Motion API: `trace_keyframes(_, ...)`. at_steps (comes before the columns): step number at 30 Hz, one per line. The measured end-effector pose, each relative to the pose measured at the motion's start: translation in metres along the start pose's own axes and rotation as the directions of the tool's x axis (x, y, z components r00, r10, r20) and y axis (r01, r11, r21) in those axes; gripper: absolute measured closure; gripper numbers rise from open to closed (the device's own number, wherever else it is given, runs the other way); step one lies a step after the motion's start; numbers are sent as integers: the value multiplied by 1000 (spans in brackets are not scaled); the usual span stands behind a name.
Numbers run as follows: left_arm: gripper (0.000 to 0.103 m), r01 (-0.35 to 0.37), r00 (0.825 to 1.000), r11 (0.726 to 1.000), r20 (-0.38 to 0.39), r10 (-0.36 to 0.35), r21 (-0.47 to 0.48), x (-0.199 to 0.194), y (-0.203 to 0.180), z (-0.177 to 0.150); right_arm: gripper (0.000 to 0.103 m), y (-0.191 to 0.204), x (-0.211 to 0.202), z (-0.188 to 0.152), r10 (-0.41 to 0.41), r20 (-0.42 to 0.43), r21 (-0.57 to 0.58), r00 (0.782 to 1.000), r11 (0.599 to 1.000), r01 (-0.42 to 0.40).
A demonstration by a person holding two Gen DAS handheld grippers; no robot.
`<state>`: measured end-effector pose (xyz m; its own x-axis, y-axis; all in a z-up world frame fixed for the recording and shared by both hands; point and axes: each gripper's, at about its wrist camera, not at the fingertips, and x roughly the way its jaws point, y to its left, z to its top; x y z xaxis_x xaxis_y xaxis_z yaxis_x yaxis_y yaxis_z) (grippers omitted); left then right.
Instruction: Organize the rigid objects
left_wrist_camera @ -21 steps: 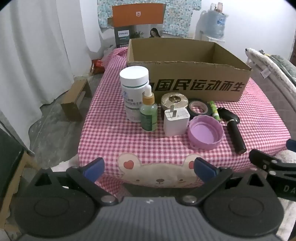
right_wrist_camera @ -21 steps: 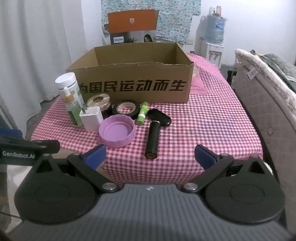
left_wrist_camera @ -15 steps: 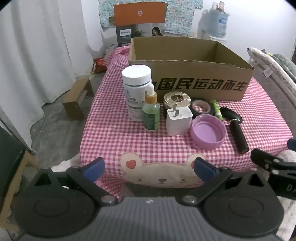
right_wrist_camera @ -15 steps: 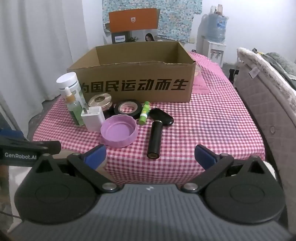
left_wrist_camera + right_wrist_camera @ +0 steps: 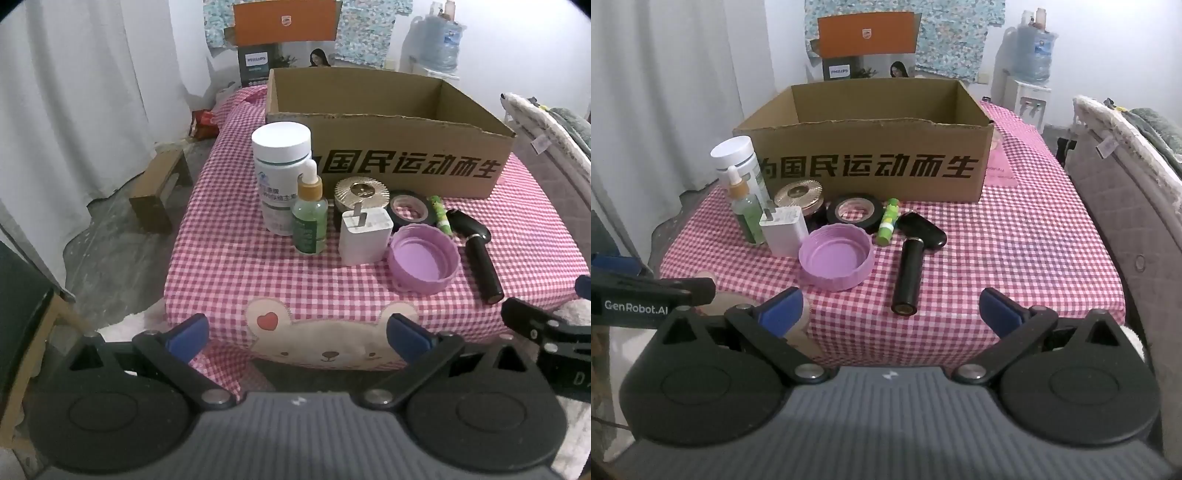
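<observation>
Pink-and-white checked cloth (image 5: pixel 229 266) covered the table on which the objects were gathered. Just in front of an open cardboard box (image 5: pixel 406 147) printed with black characters, a cluster was set: a white-capped pill bottle (image 5: pixel 282 177), a green dropper bottle (image 5: pixel 309 218) touching its front, a white charger plug (image 5: pixel 365 236), a gold ribbed lid (image 5: pixel 362 192), a roll of black tape (image 5: pixel 409 211), a green tube (image 5: pixel 439 214), an upturned purple lid (image 5: pixel 424 258) and a black handled tool (image 5: pixel 478 254) lying flat. The left gripper (image 5: pixel 295 332) was held back from the near table edge, tilted downward, its blue-padded jaws spread wide with nothing between them. The right gripper (image 5: pixel 890 310) was held likewise beside it, angled down over the table edge, jaws fully apart and empty, well short of the black tool.
</observation>
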<state>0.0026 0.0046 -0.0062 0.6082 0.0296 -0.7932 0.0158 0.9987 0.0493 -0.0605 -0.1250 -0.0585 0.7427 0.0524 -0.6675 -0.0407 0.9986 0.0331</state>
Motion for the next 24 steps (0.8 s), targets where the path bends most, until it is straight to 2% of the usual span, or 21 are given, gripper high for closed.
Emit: trace_keyframes(24, 0, -4, 1000, 1000, -1, 4, 2, -1, 3, 2, 1, 3, 0, 3, 11, -2, -10, 1000, 1000, -11)
